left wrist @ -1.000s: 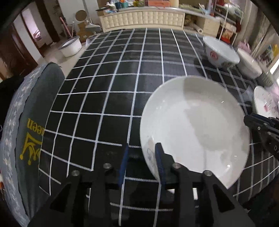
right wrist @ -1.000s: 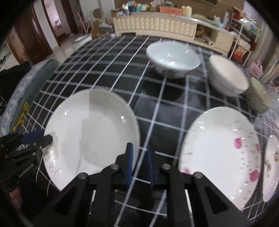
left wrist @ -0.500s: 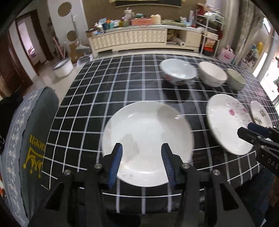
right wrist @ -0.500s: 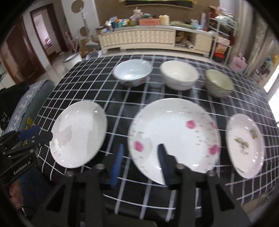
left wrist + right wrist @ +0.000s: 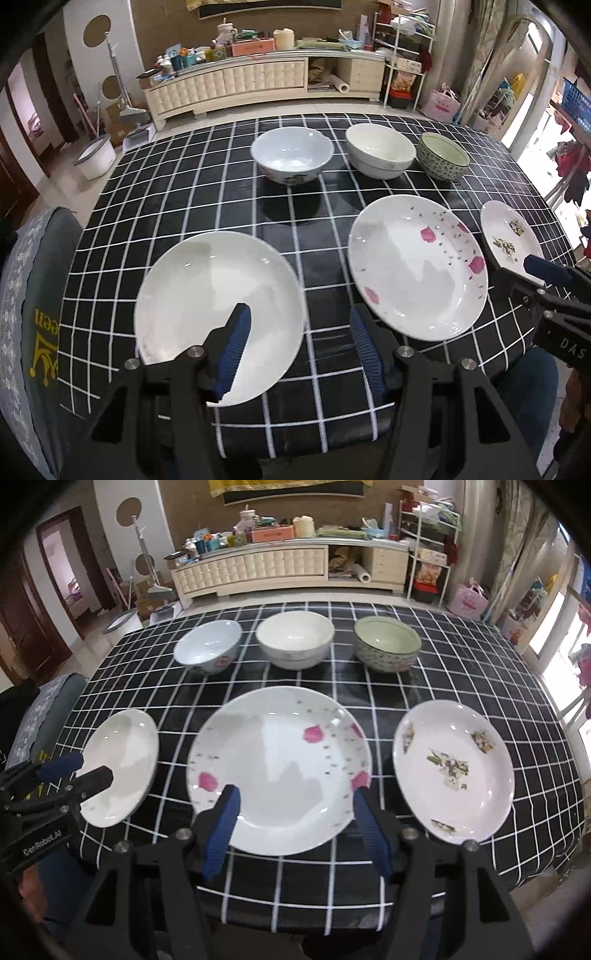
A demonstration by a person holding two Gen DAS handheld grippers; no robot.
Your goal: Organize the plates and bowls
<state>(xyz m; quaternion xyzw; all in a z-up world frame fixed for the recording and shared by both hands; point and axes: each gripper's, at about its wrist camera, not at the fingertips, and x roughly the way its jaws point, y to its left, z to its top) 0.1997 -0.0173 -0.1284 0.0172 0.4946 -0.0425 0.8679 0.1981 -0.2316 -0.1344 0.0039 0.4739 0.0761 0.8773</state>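
Three plates lie in a row along the near side of the table: a plain white plate (image 5: 218, 291) (image 5: 122, 764), a large pink-flowered plate (image 5: 417, 266) (image 5: 277, 768) and a small floral plate (image 5: 511, 236) (image 5: 454, 768). Behind them stand a pale blue bowl (image 5: 291, 155) (image 5: 208, 646), a cream bowl (image 5: 380, 149) (image 5: 295, 638) and a green patterned bowl (image 5: 443, 155) (image 5: 388, 648). My left gripper (image 5: 299, 314) (image 5: 74, 771) hovers over the white plate's near right rim, jaws opening, gripping nothing. My right gripper (image 5: 295, 794) (image 5: 535, 269) hangs above the pink-flowered plate's near edge, jaws opening, empty.
The table (image 5: 184, 206) has a black cloth with white checks, and its front edge is just under the grippers. A grey cushioned chair (image 5: 37, 314) with a yellow crown print stands at the left. A person's leg (image 5: 528, 380) in blue shows below the right edge.
Both grippers have drawn back and up from the plain white plate, and their jaws have spread from nearly shut to wide. The whole row of plates and bowls has come into view.
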